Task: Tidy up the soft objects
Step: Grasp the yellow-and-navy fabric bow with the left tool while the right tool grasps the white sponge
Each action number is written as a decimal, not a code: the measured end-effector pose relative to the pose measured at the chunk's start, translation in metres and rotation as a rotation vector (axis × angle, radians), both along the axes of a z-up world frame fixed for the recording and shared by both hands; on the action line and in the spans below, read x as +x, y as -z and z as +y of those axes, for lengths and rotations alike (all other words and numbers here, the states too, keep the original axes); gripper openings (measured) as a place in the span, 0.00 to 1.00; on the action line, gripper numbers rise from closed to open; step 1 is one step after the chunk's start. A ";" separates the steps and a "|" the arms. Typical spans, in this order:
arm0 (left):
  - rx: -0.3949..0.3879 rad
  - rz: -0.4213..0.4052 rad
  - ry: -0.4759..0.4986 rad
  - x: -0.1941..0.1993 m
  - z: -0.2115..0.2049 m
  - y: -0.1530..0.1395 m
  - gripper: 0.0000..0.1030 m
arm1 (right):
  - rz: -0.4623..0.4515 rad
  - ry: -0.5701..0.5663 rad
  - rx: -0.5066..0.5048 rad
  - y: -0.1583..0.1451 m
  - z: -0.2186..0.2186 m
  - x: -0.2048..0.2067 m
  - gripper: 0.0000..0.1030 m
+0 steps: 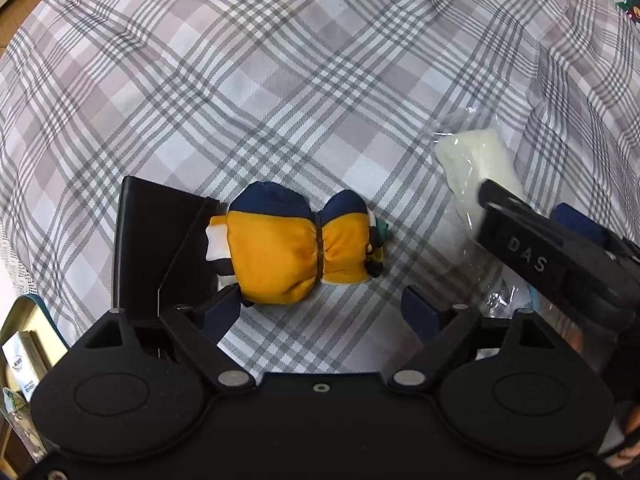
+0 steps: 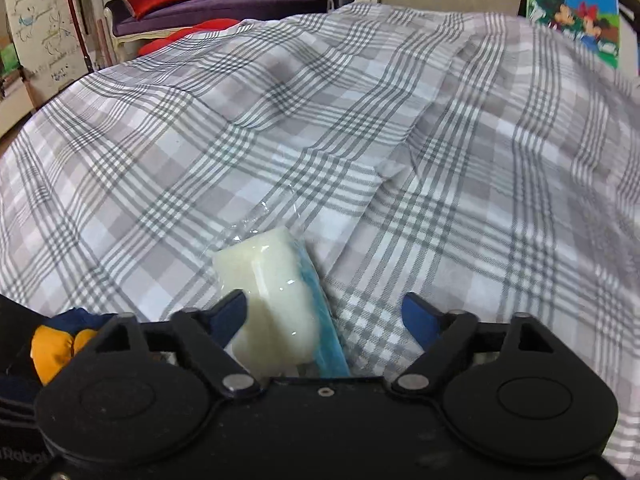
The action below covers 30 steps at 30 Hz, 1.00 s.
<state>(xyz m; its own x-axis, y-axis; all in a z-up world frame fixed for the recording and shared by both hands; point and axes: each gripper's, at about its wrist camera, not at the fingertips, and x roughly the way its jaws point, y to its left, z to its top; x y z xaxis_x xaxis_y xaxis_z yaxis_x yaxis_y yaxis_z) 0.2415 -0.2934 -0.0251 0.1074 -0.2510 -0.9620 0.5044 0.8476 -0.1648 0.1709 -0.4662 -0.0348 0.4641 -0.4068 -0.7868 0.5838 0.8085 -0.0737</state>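
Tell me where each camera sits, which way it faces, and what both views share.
Left wrist: on the left gripper, looking steeply down at the yellow and navy bundle on the plaid sheet; the right gripper enters from the right.
Right wrist: on the right gripper, facing across the bed toward a purple sofa, over the white sponge pack.
Shared: bundle, sponge pack, sheet.

Left wrist looks steeply down, close over the plaid sheet (image 1: 280,80); right wrist looks shallower toward twelve o'clock, sharing it.

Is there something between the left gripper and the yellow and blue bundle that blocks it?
Nothing visible does. The yellow and blue bundle lies on the plaid cloth between the open fingers of the left gripper, touching its left finger.
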 end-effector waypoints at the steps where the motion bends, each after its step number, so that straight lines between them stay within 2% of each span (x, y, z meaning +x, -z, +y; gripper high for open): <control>1: 0.000 -0.001 -0.001 0.001 -0.001 0.000 0.82 | 0.001 -0.001 0.003 -0.001 -0.002 -0.001 0.55; 3: 0.001 -0.005 -0.006 0.002 -0.003 0.001 0.82 | 0.003 0.016 0.027 -0.003 -0.007 -0.006 0.45; 5: -0.002 -0.008 -0.011 0.004 -0.005 0.001 0.85 | 0.000 0.053 0.046 -0.005 -0.015 -0.008 0.43; 7: -0.003 -0.007 -0.018 0.007 -0.006 0.003 0.86 | -0.003 0.097 0.051 -0.007 -0.023 -0.013 0.35; 10: -0.003 -0.008 -0.027 0.010 -0.012 0.007 0.87 | -0.016 0.148 0.079 -0.008 -0.033 -0.019 0.36; 14: 0.011 -0.019 -0.023 0.012 -0.022 0.011 0.88 | -0.030 0.171 0.098 -0.008 -0.038 -0.023 0.44; 17: 0.027 -0.033 -0.004 0.011 -0.028 0.013 0.89 | -0.030 0.182 0.083 -0.008 -0.037 -0.023 0.55; 19: 0.035 -0.045 0.007 0.010 -0.033 0.015 0.89 | -0.028 0.191 0.072 -0.006 -0.037 -0.019 0.73; 20: 0.038 -0.049 0.011 0.010 -0.035 0.016 0.88 | -0.024 0.193 0.069 -0.004 -0.037 -0.017 0.75; 21: 0.040 -0.053 0.014 0.009 -0.037 0.017 0.86 | -0.016 0.192 0.065 -0.002 -0.037 -0.015 0.77; 23: 0.051 -0.061 0.025 0.008 -0.041 0.019 0.71 | -0.006 0.187 0.058 0.002 -0.036 -0.012 0.80; 24: 0.053 -0.060 0.028 0.008 -0.043 0.020 0.70 | -0.003 0.182 0.050 0.003 -0.034 -0.011 0.79; 26: 0.050 -0.065 0.030 0.007 -0.044 0.019 0.63 | 0.000 0.165 0.044 0.002 -0.032 -0.010 0.70; 28: 0.037 -0.059 0.034 0.007 -0.043 0.017 0.57 | -0.015 0.125 0.083 -0.002 -0.032 -0.013 0.38; 30: 0.021 -0.044 0.029 0.008 -0.041 0.014 0.55 | -0.037 0.100 0.136 -0.006 -0.034 -0.017 0.24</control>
